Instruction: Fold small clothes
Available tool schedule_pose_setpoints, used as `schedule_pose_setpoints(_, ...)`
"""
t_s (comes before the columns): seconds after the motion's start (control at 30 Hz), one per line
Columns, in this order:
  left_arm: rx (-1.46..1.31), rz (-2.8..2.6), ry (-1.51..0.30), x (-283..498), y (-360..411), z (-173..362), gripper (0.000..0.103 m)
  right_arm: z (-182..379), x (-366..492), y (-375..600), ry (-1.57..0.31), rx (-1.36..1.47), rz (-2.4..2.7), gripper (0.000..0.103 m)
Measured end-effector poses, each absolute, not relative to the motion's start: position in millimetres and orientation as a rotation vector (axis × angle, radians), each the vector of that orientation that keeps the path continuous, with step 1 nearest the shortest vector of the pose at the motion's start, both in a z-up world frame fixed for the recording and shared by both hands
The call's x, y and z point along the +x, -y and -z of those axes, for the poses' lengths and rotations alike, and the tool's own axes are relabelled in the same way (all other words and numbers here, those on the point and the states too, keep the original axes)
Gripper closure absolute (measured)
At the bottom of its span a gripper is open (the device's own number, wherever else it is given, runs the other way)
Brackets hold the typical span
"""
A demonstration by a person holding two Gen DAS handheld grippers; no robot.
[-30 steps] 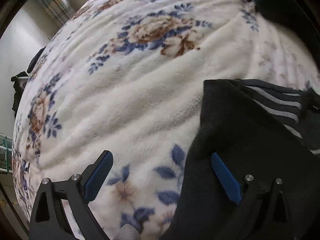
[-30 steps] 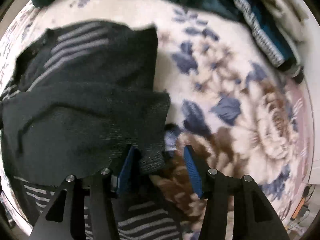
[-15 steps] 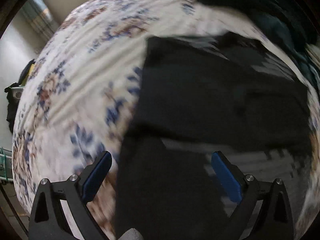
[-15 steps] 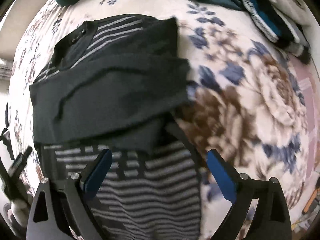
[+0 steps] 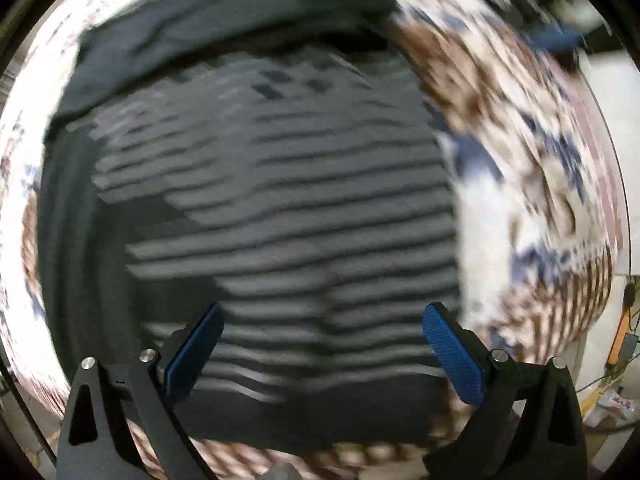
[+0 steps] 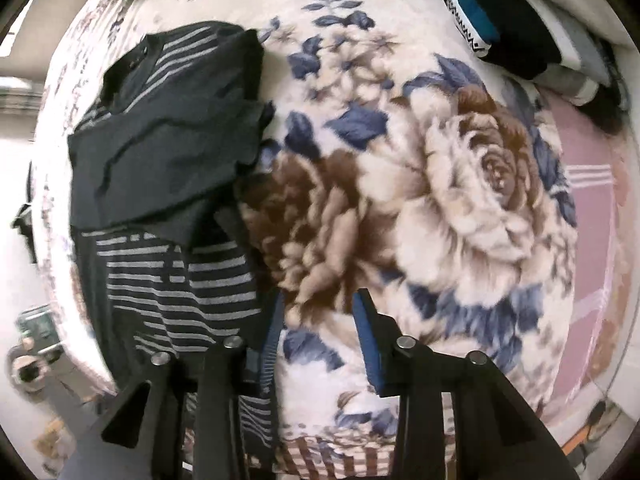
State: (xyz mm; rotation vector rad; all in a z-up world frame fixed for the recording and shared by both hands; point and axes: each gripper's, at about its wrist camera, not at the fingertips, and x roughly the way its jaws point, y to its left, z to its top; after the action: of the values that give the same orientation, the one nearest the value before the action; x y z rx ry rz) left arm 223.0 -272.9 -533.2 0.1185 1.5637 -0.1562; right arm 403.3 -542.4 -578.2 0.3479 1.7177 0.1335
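A small dark top with grey stripes (image 6: 172,184) lies on a floral blanket (image 6: 460,184), its sleeves folded across the chest. In the blurred left wrist view the striped lower part (image 5: 280,220) fills the middle. My left gripper (image 5: 320,344) is open and empty over the hem. My right gripper (image 6: 316,340) is partly open and empty, at the top's right lower edge, with its left finger (image 6: 272,340) beside the cloth.
A pile of other clothes (image 6: 500,12) lies at the far edge of the bed, dark green, blue and white. The bed's near edge (image 6: 360,456) runs just under my right gripper. Floor and clutter show at the left (image 6: 32,344).
My left gripper swung right from the blanket to above the striped top. My right gripper let go of the sleeve cuff, opened wide, moved down to the hem's right side and narrowed.
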Motion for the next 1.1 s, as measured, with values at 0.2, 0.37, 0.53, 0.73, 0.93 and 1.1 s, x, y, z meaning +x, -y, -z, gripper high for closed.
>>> schedule_pose_setpoints(0.2,0.164,0.144,-1.642,195.1,335.6,588.5,0.007,601.2,461.4,574.6,-1.686,0.480,-0.288,0.034)
schedule_pose_setpoints(0.37,0.174,0.117,-1.551,197.2,348.7,590.2,0.078,639.3,530.0,568.2,-1.637,0.575,-0.368,0.034)
schedule_pose_setpoints(0.53,0.087,0.076,-1.492,203.8,336.8,575.9,0.098,683.6,598.7,532.4,-1.621,0.629,-0.474,0.036)
schedule_pose_setpoints(0.73,-0.027,-0.034,-1.428,203.1,306.8,533.9,0.099,693.3,616.2,483.5,-1.631,0.570,-0.467,0.095)
schedule_pose_setpoints(0.93,-0.182,-0.167,-1.317,197.4,231.5,467.9,0.099,633.8,624.0,460.0,-1.595,0.490,-0.479,0.097)
schedule_pose_setpoints(1.1,-0.278,-0.266,-1.246,184.3,159.1,440.9,0.099,571.3,639.9,413.3,-1.589,0.358,-0.507,0.097)
